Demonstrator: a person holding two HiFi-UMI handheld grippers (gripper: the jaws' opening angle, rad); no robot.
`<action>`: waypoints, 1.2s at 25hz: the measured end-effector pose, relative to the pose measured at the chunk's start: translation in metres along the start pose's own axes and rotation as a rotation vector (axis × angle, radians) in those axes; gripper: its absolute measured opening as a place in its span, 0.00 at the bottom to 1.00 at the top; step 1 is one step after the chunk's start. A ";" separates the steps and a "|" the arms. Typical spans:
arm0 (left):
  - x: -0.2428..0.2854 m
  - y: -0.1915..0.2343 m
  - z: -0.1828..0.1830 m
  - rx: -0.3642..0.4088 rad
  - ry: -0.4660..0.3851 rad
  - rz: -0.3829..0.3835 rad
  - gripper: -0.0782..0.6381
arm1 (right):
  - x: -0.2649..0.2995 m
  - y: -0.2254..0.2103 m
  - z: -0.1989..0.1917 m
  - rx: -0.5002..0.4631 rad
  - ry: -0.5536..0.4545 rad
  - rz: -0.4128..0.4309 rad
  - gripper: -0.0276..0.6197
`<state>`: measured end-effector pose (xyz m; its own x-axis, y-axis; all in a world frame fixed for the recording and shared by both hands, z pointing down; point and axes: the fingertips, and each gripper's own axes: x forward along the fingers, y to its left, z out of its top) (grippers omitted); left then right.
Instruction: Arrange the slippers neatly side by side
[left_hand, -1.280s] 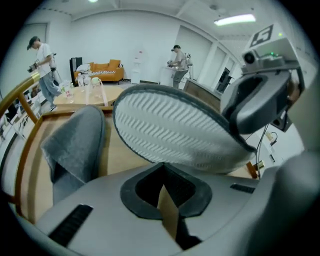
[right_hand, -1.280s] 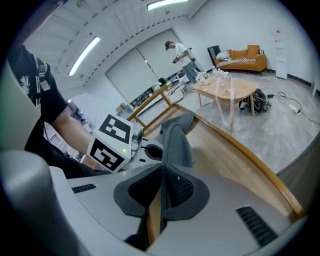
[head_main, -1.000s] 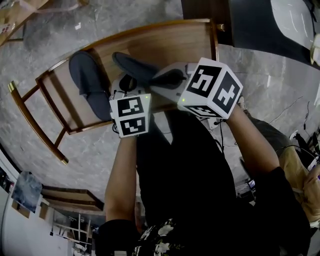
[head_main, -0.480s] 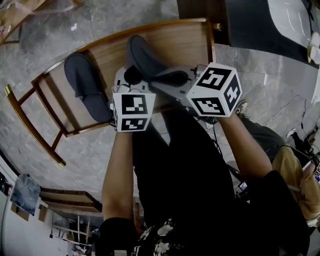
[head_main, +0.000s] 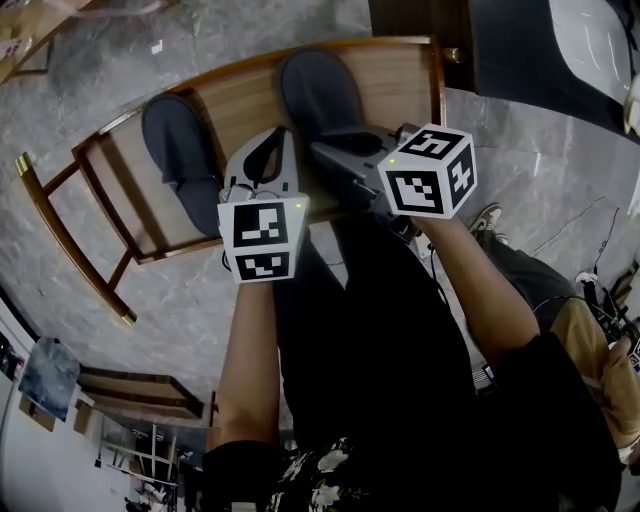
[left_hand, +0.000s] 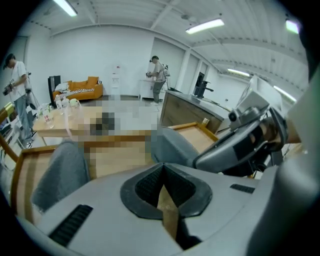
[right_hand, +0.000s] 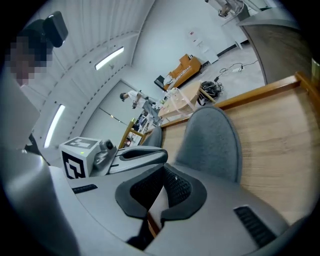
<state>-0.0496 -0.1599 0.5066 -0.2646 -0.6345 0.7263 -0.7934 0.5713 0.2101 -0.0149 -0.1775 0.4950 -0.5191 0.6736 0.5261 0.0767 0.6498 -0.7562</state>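
The left gripper (left_hand: 162, 172) is holding its jaws pressed fully together with nothing between them. The right gripper (right_hand: 162, 176) has just been closing its jaws, and they are now meeting pad to pad, also empty.

Straight ahead of the right jaws, the right slipper (right_hand: 212, 140) is lying on the wooden bench (head_main: 400, 85). Its near end is sitting just beyond the jaw tips, though I cannot tell whether they are touching, and its long axis is running away from the person, roughly in line with the way the gripper is pointing.

The left slipper (head_main: 178, 150) is lying off to the left of the left jaws, near the bench's left frame. Its long axis is leaning much the same way as its partner's.

In the head view the left jaws are pointing into the bare strip of bench between the two slippers. The pair is therefore sitting apart rather than side by side, and the right slipper is also resting farther from the person than the left one.

As I judge it, the coming move is turning on closing that sideways gap and evening the ends. The right gripper is standing nearer the right slipper, and the left gripper nearer the left one.
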 end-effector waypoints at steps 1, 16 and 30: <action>0.000 -0.001 -0.001 0.013 0.004 -0.002 0.11 | 0.001 -0.003 -0.001 -0.001 -0.004 -0.013 0.04; -0.031 0.011 -0.017 -0.024 -0.009 0.084 0.11 | -0.007 0.016 0.006 -0.605 -0.096 -0.257 0.15; -0.074 0.056 -0.032 -0.171 0.017 0.030 0.12 | 0.008 -0.021 0.010 -0.543 -0.108 -0.542 0.12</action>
<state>-0.0565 -0.0642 0.4859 -0.2767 -0.6078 0.7443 -0.6798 0.6712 0.2954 -0.0295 -0.1892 0.5109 -0.6812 0.1927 0.7063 0.1810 0.9791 -0.0925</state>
